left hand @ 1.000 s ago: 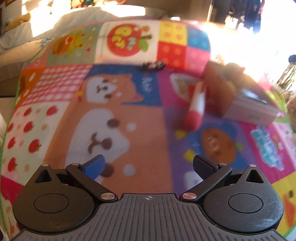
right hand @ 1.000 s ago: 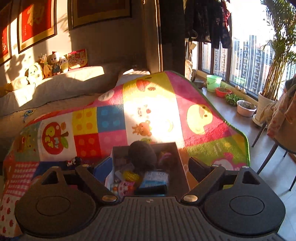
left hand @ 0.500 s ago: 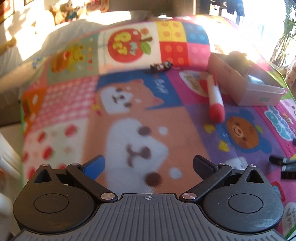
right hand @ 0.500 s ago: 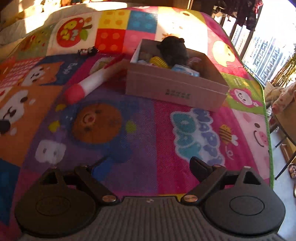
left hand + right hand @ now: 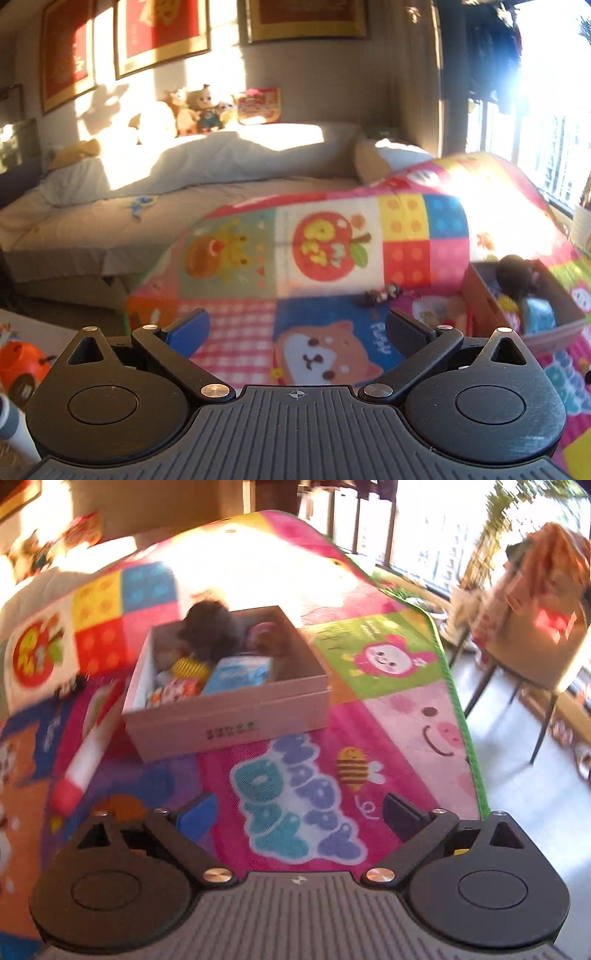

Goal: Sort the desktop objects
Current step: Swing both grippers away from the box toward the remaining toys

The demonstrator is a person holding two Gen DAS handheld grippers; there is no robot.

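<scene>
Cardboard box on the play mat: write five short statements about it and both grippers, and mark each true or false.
1. The cardboard box is open on top, with items inside. True.
2. The right gripper grips the red and white marker. False: its jaws stand open and empty; the marker lies on the play mat left of the box.
3. A blue carton lies inside the box. True.
4. The left gripper is shut on a toy. False: it is open and holds nothing.
5. The small dark toy lies inside the box. False: it lies on the mat outside it.
</scene>
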